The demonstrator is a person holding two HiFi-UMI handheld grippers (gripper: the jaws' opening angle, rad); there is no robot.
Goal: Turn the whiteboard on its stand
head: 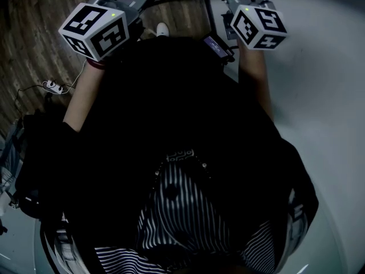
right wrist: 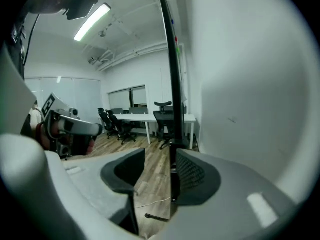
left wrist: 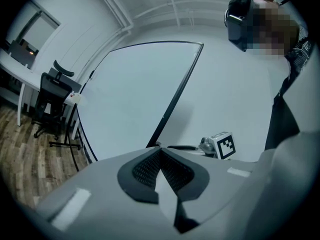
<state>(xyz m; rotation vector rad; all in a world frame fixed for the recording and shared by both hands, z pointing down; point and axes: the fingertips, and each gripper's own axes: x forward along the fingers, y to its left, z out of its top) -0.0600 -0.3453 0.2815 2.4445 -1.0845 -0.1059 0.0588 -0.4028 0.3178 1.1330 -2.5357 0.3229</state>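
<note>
Whiteboard (left wrist: 135, 99) edge-on before you, dark frame between your right gripper (right wrist: 160, 154) fingers (right wrist: 197, 176), standing apart, unclamped. Left gripper (left wrist: 159, 150) fingers together at same edge. If it needs turning: centre frame, clamp firm, swing slowly.

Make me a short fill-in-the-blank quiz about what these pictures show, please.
1. The right tongs are ____, with the whiteboard standing edge-on between their jaws.
2. Beyond the whiteboard, a black office chair stands at a ____ desk.
3. The floor of the room is made of ____.

Missing words: open; white; wood.
</note>
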